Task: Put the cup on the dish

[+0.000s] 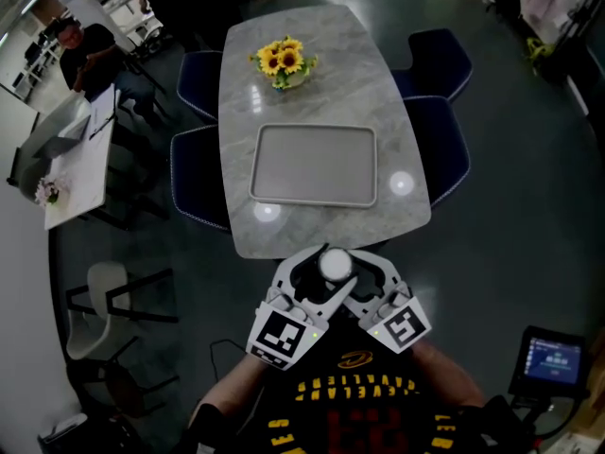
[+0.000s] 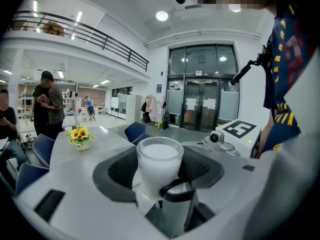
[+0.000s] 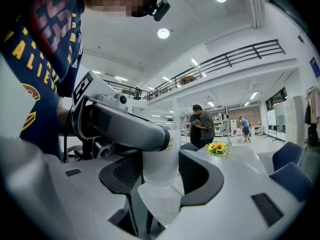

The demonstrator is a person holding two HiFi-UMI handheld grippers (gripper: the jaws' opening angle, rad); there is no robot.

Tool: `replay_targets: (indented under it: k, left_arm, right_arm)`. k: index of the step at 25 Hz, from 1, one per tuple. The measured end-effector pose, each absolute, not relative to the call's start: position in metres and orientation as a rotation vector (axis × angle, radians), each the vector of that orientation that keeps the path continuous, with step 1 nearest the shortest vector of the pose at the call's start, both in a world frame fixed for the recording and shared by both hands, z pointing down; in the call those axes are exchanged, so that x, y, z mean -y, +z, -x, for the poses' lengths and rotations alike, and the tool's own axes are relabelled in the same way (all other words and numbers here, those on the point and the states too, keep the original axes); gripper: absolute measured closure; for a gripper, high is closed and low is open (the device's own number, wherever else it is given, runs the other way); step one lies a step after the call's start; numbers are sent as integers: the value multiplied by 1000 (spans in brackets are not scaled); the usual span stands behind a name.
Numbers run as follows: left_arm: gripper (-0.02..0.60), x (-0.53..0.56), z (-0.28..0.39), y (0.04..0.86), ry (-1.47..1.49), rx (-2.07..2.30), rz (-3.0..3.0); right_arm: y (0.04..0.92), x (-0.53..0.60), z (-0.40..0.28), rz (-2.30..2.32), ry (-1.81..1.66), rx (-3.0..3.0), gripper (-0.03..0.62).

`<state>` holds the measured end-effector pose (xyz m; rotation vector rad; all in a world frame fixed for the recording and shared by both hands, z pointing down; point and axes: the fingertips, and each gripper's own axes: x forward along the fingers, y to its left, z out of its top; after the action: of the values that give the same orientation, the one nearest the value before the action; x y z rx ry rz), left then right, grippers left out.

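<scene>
A white cup (image 1: 336, 265) is held in the air close to my chest, short of the table's near edge. My left gripper (image 1: 319, 274) and my right gripper (image 1: 357, 274) meet on it from either side. In the left gripper view the cup (image 2: 159, 164) stands upright between the black pads, which touch its sides, with a finger of the right gripper crossing low in front. In the right gripper view the cup (image 3: 161, 159) also sits between the pads, the left gripper's finger crossing its upper part. The grey dish (image 1: 314, 164), a rectangular tray, lies bare on the table.
A vase of sunflowers (image 1: 284, 62) stands at the far end of the marble table (image 1: 378, 83). Dark blue chairs (image 1: 444, 149) line both long sides. A white desk (image 1: 80, 159) with a seated person is at the far left.
</scene>
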<state>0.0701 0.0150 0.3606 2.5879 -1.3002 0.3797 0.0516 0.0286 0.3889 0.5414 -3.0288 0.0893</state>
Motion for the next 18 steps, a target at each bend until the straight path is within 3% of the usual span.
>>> replay_targets:
  k: [18]
  left_arm:
    - [314,107,-40,373,443,1139,-2657]
  right_arm:
    - [402,98,-22,-692,-109,2864,364]
